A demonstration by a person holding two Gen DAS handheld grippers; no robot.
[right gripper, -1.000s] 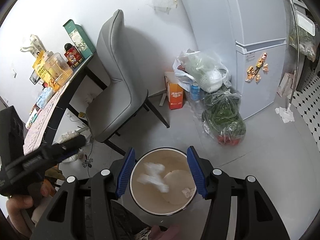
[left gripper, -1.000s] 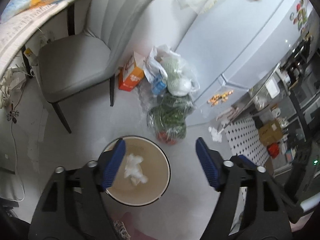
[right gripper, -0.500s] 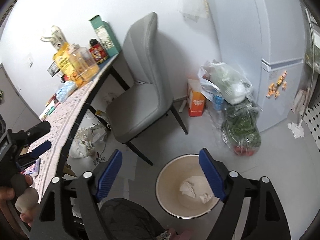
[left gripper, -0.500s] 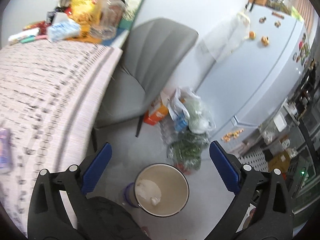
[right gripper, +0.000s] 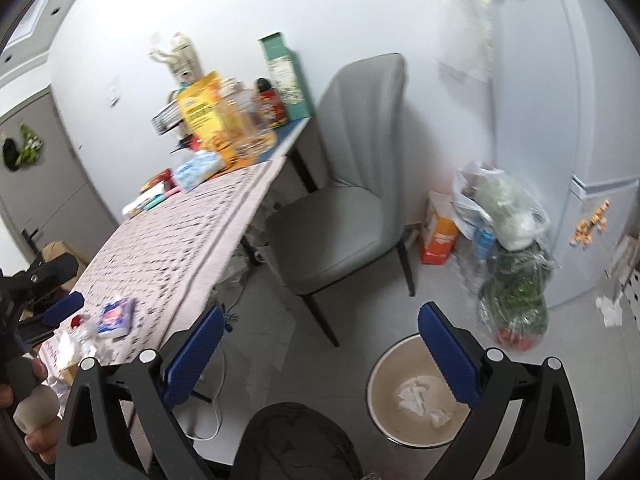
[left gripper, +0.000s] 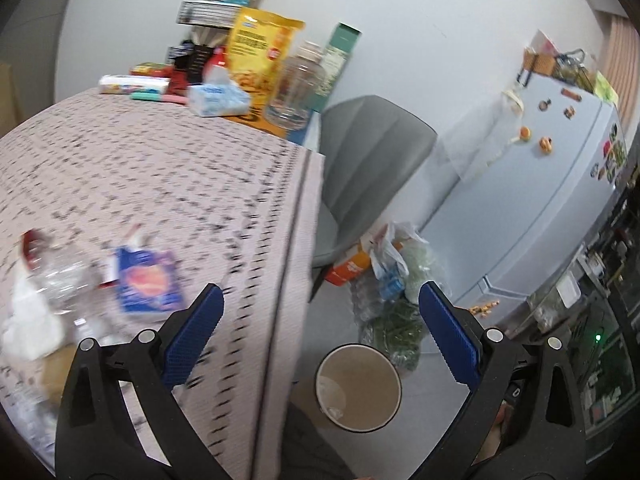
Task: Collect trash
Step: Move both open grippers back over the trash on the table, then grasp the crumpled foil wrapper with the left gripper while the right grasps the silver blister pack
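One fridge (right gripper: 560,120) and one grey chair (right gripper: 344,208) are seen in both views, but the fridge top with its clutter is shown only by the left wrist view, and a grey door at the room's left edge only by the right. One table (left gripper: 160,208) with a patterned cloth is seen, its far end crowded with packets and jars. One round bin (right gripper: 416,400) stands on the floor near the table's near corner; two crumpled white tissues (right gripper: 416,394) are shown in it by the right view, while the left view leaves them indistinct. At the table's near edge a crushed clear bottle (left gripper: 64,280), a blue packet (left gripper: 146,280) and white paper (left gripper: 28,320) lie together, left of the left gripper (left gripper: 320,336). Its jaws stand wide apart, empty. The right gripper (right gripper: 320,352) has just been opening and is likewise empty, the bin partly behind its right finger.
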